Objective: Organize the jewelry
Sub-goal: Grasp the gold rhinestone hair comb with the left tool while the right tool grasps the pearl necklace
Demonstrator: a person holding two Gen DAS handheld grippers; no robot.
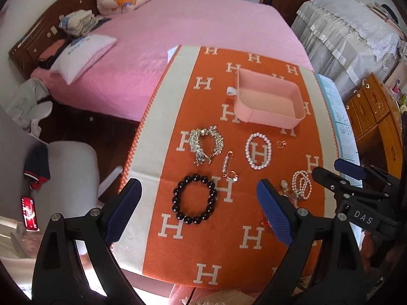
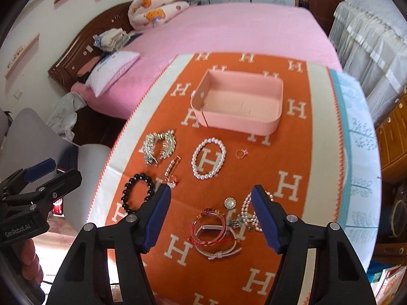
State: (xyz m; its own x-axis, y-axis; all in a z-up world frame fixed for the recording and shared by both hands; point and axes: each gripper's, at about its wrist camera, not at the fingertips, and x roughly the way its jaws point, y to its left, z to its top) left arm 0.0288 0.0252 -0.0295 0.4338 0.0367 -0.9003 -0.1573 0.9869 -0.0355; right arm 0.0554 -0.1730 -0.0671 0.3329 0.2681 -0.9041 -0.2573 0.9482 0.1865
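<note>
Orange cloth [image 2: 292, 152] patterned with white H letters covers the table, a pink bed [image 2: 254, 33] beyond it. At the cloth's far end sits the pink box [image 2: 241, 124] — nothing in it. Nearer than the box lie a silver bracelet [image 2: 160, 146], a white pearl bracelet [image 2: 208, 158], a small ring [image 2: 241, 153] and a black bead bracelet [image 1: 194, 198]. Both the left gripper [image 1: 199, 209] and right gripper [image 2: 211, 214] hover spread wide — neither holding anything.

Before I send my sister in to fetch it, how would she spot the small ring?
Find the pink tray on the orange H-patterned cloth. Just in front of its near right corner lies the ring, right of the white pearl bracelet. It is the only tiny rose-gold loop, lying alone.
</note>
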